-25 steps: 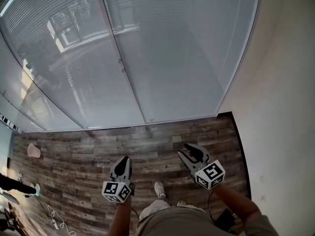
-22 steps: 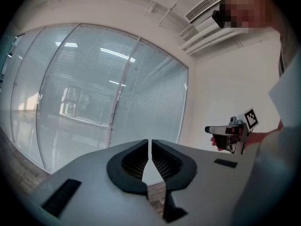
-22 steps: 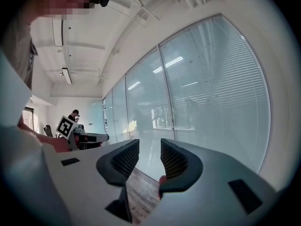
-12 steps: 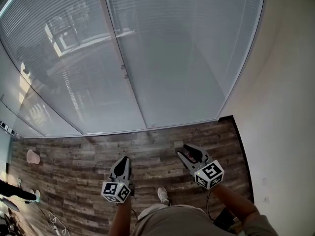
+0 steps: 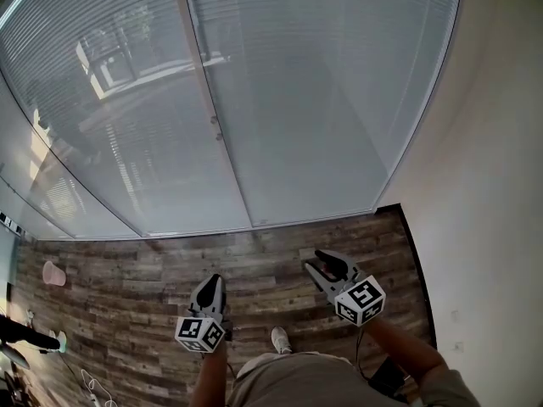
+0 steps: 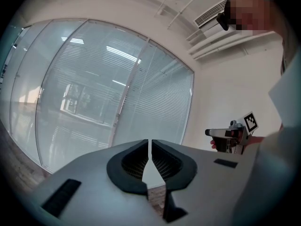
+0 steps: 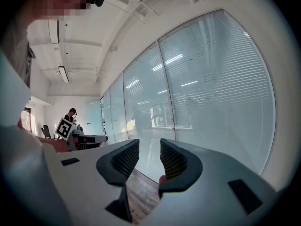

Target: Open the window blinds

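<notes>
Closed slatted blinds hang behind a tall glass wall ahead of me. A pale upright frame divides two panes and carries two small knobs. My left gripper is low over the wooden floor, shut with nothing between its jaws, well short of the glass. In the left gripper view its jaws nearly meet, facing the blinds. My right gripper hovers to the right, open and empty. The right gripper view shows its jaws standing apart, pointing along the blinds.
A white wall closes the right side and meets the glass in a corner. The floor is wood plank. A pink cup stands far left. My shoe is below the grippers. A person stands far back in the right gripper view.
I have come closer to the glass wall, and both grippers have moved forward with me. The strip of floor before the glass looks narrower. Neither gripper's jaws have changed.
</notes>
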A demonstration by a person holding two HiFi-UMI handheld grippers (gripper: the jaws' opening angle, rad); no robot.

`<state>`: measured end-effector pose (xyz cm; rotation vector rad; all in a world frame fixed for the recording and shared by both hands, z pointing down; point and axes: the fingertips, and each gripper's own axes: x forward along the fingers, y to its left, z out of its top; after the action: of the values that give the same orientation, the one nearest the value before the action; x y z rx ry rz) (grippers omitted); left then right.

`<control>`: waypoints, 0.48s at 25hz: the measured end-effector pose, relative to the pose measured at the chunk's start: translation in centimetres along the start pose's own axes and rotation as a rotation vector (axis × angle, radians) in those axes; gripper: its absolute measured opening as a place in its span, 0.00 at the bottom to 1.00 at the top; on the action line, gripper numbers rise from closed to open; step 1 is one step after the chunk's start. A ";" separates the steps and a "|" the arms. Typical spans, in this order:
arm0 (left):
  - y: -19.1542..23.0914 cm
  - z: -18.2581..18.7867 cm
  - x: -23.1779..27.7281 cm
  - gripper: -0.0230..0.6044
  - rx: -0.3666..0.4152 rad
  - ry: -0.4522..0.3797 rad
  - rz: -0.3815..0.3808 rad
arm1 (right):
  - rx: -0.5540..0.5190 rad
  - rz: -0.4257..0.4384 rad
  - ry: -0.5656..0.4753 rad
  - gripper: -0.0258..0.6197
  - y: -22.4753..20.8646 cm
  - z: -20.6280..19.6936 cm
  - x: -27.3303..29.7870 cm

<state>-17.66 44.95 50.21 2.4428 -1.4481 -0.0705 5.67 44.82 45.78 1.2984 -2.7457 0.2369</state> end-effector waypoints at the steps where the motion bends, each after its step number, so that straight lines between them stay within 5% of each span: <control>1: 0.4 0.1 0.1 0.06 0.000 -0.001 -0.001 | -0.001 -0.001 0.002 0.25 0.0 0.0 0.4; 12: 5.0 1.1 0.6 0.06 -0.008 -0.011 0.007 | -0.024 0.012 -0.003 0.25 0.3 0.6 5.5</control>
<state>-21.76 41.94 50.66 2.4344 -1.4586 -0.0887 1.93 40.75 45.99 1.2785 -2.7509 0.2023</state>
